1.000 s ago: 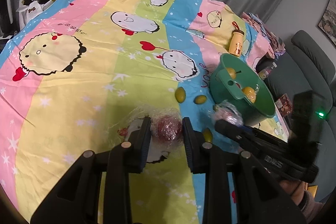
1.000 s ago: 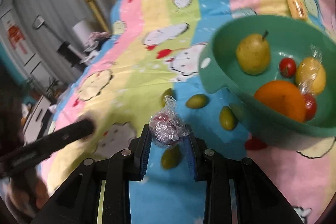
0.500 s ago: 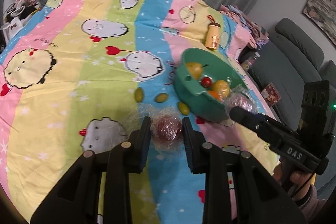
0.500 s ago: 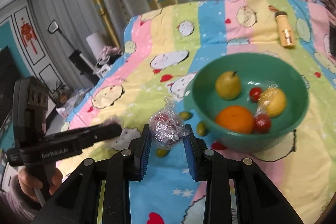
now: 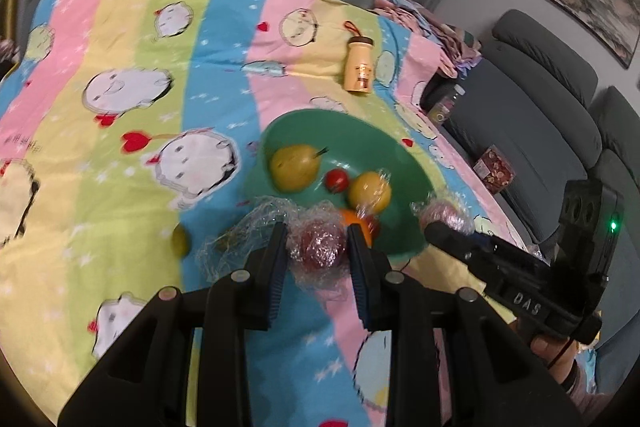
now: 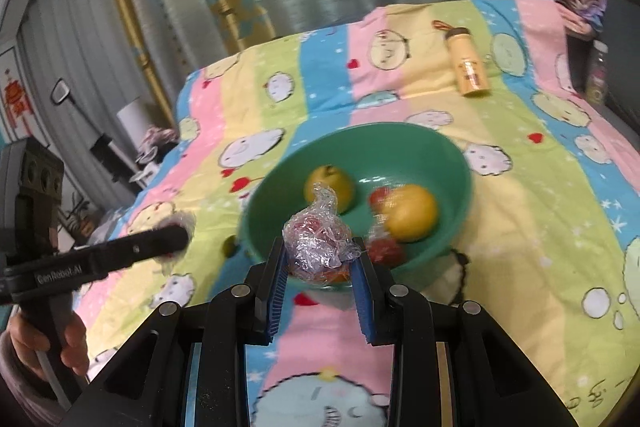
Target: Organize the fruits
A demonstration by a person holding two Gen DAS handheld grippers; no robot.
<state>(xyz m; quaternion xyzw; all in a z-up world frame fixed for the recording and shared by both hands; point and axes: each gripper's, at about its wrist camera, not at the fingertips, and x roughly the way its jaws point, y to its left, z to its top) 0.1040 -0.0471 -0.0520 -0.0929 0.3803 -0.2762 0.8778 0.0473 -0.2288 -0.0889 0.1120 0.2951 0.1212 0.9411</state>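
My left gripper (image 5: 318, 247) is shut on a red fruit wrapped in clear plastic (image 5: 320, 243), held just short of the near rim of the green bowl (image 5: 400, 163). My right gripper (image 6: 322, 257) is shut on a second plastic-wrapped red fruit (image 6: 316, 239), also at the near rim of the green bowl (image 6: 440, 155). The bowl holds a pear (image 5: 294, 167), a small tomato (image 5: 336, 179), a wrapped yellow fruit (image 5: 369, 191) and an orange, mostly hidden behind my fingers. The right gripper (image 5: 444, 227) shows at the bowl's right edge in the left wrist view.
A small green fruit (image 5: 181, 241) lies on the striped cartoon sheet (image 5: 120, 167) left of the bowl. A yellow bottle (image 5: 360, 65) lies beyond the bowl. A grey sofa (image 5: 560, 115) stands to the right, curtains behind. A hand (image 6: 64, 339) holds the left gripper.
Both grippers have risen and moved toward the bowl with their wrapped fruits still held. The bowl now sits straight ahead, close to both sets of fingertips.
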